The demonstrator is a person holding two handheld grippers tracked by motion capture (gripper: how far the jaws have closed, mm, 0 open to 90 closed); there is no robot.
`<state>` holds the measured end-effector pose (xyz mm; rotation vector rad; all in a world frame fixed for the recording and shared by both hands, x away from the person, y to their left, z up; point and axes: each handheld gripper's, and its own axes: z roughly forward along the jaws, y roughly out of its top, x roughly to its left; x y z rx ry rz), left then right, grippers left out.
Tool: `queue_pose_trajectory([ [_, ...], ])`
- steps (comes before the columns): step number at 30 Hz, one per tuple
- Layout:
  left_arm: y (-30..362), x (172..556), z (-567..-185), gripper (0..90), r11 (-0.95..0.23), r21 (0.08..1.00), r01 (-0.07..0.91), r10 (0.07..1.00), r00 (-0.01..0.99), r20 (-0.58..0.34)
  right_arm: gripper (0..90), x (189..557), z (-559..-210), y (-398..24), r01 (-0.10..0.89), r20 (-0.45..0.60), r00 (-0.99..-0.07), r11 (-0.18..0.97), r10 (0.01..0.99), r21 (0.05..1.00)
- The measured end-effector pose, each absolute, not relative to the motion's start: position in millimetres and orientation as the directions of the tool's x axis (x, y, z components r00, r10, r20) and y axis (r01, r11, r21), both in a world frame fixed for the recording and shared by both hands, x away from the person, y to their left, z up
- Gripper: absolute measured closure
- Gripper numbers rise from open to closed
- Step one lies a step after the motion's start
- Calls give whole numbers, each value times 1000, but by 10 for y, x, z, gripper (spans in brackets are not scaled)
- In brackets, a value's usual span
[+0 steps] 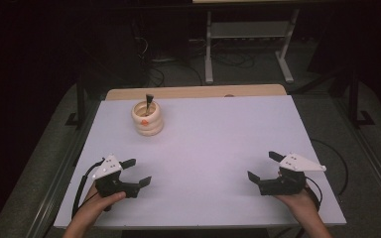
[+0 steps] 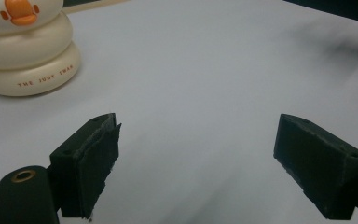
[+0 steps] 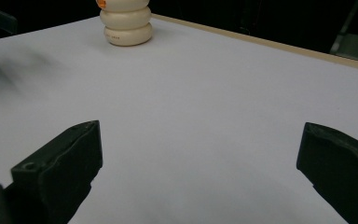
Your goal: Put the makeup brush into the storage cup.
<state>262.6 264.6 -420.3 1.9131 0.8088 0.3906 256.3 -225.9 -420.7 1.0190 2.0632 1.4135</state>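
A cream ribbed holder (image 1: 147, 120) with an orange duck face stands at the table's back left, and a dark-tipped tool (image 1: 149, 101) sticks up out of it. The same holder (image 2: 25, 51) rises at the top left of the left gripper view, and the holder (image 3: 125, 24) stands far off in the right gripper view. My left gripper (image 1: 136, 172) hovers open near the front left edge, nothing between its jaws. My right gripper (image 1: 264, 166) is open at the front right, also holding nothing.
The white table (image 1: 203, 144) has a wooden strip along its far edge. Beyond it stand a metal desk frame (image 1: 248, 44) and cables on a dark floor. Black cables trail from both grippers off the table's sides.
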Motion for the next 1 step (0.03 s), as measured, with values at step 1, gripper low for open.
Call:
queue_pose_trajectory([
  [1,2643,2626,-4203,135,-293,883,366,684,726,-74,0,2561,-4207,-2260,326,51,-633,206,772,923],
])
